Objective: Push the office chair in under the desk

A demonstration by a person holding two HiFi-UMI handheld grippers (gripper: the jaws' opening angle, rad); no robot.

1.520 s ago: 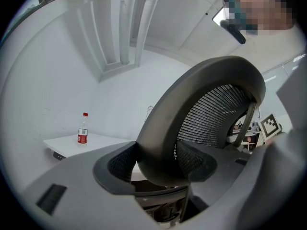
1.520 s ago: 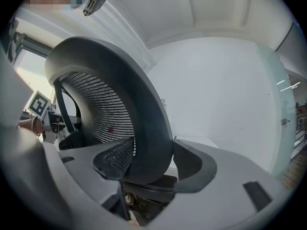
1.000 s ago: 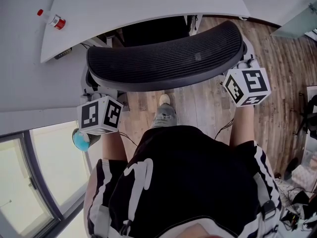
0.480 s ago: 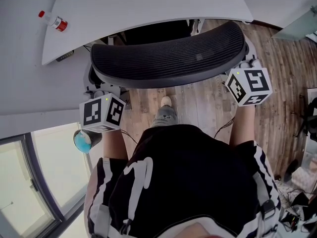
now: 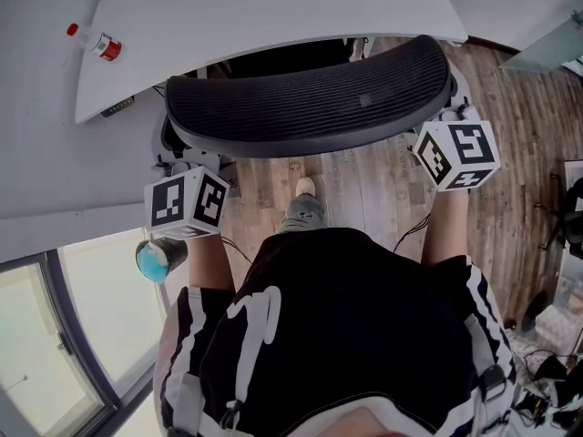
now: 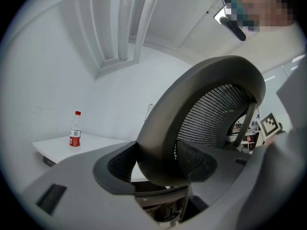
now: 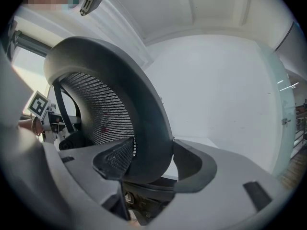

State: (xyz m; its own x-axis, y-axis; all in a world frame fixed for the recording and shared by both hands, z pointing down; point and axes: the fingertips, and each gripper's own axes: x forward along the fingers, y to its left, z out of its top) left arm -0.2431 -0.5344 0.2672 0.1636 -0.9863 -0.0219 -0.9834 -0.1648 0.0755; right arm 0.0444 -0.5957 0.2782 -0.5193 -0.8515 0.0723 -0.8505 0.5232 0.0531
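The black mesh office chair's backrest (image 5: 310, 103) lies across the middle of the head view, its top edge at the rim of the white desk (image 5: 273, 12). My left gripper (image 5: 185, 167) holds the backrest's left side and my right gripper (image 5: 446, 116) its right side. In the left gripper view the chair frame (image 6: 192, 99) fills the gap of the left gripper (image 6: 158, 164), with both pads against it. The right gripper (image 7: 151, 164) clamps the frame (image 7: 144, 109) the same way. The seat is hidden beneath the backrest.
A red-capped bottle (image 5: 94, 39) stands on the desk at the far left, also visible as a bottle (image 6: 74, 130) beyond the left jaw. A window (image 5: 55, 335) runs along the lower left. My shoe (image 5: 305, 209) stands on the wooden floor (image 5: 364, 189); clutter (image 5: 556, 335) lies at right.
The backrest has moved a little toward the desk, and both grippers have gone forward with it. Less of the dark space under the desk shows.
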